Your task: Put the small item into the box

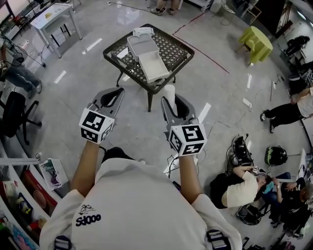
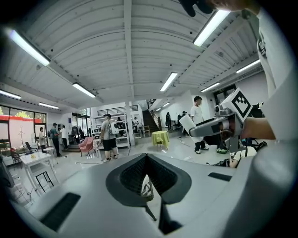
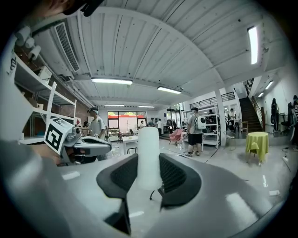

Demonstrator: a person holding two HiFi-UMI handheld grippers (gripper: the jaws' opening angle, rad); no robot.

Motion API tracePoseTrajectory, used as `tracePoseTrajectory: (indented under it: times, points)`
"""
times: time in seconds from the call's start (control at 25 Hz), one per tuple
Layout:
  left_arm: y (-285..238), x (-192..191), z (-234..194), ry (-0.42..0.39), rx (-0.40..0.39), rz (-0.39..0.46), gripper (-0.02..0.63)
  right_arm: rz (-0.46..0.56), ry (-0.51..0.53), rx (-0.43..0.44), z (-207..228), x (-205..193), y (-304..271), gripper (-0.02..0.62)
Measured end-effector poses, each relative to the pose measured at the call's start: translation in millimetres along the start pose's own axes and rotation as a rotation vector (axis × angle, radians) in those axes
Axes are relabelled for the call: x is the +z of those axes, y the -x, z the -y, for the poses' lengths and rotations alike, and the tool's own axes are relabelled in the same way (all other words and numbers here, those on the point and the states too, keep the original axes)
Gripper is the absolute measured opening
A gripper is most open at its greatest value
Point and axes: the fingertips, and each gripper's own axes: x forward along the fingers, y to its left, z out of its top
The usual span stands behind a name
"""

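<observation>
In the head view a white open box (image 1: 152,66) lies on a dark lattice table (image 1: 179,50) ahead of me, its lid (image 1: 142,46) folded back behind it. My right gripper (image 1: 170,101) is shut on a small white cylinder (image 1: 169,93) that stands up between its jaws; the right gripper view shows this cylinder (image 3: 149,155) upright in the grip. My left gripper (image 1: 117,93) is level with it to the left, its jaws meeting at the tips with nothing held, as the left gripper (image 2: 146,156) view shows. Both grippers hang over the floor, short of the table.
People sit on the floor at the lower right (image 1: 244,188) among bags and cables. A yellow-green covered table (image 1: 255,43) stands far right, a white table (image 1: 51,14) far left. A black office chair (image 1: 12,117) and shelves (image 1: 24,195) are at my left.
</observation>
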Motion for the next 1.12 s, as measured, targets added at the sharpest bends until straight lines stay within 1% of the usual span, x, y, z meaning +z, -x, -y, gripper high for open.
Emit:
tracePoseTrajectory:
  times: [0.08, 0.32, 0.44, 0.6, 0.72, 0.88, 0.96, 1.12]
  points:
    - [-1.9, 1.3, -2.6, 0.01, 0.012, -0.003, 0.005, 0.0, -0.008, 0.01, 3.1, -2.0, -1.8, 0.147]
    - [-10.6, -3.3, -2.2, 0.011, 0.0, -0.033, 0.005, 0.001, -0.037, 0.02, 9.7, -7.1, -11.7, 0.147]
    - [-24.4, -8.3, -7.5, 0.026, -0.009, -0.041, 0.005, -0.013, -0.039, 0.025, 15.8, -10.4, -22.1, 0.147]
    - [-53.7, -19.7, -16.4, 0.048, -0.036, -0.053, 0.004, -0.04, -0.042, 0.004, 37.9, -18.4, -39.6, 0.147]
    - [-78.1, -25.4, -33.8, 0.056, -0.053, -0.059, 0.005, -0.053, -0.042, -0.012, 52.5, -19.2, -63.4, 0.147]
    - [-114.2, -30.8, -69.5, 0.085, -0.055, -0.07, 0.004, -0.076, -0.041, -0.018, 68.8, -17.7, -105.7, 0.147]
    - [-132.3, -32.4, -83.4, 0.094, -0.069, -0.074, 0.004, -0.086, -0.041, -0.019, 76.9, -15.8, -125.8, 0.147]
    - [-164.3, -39.8, -112.2, 0.111, -0.087, -0.099, 0.005, -0.119, -0.035, -0.026, 93.9, -14.2, -166.9, 0.147]
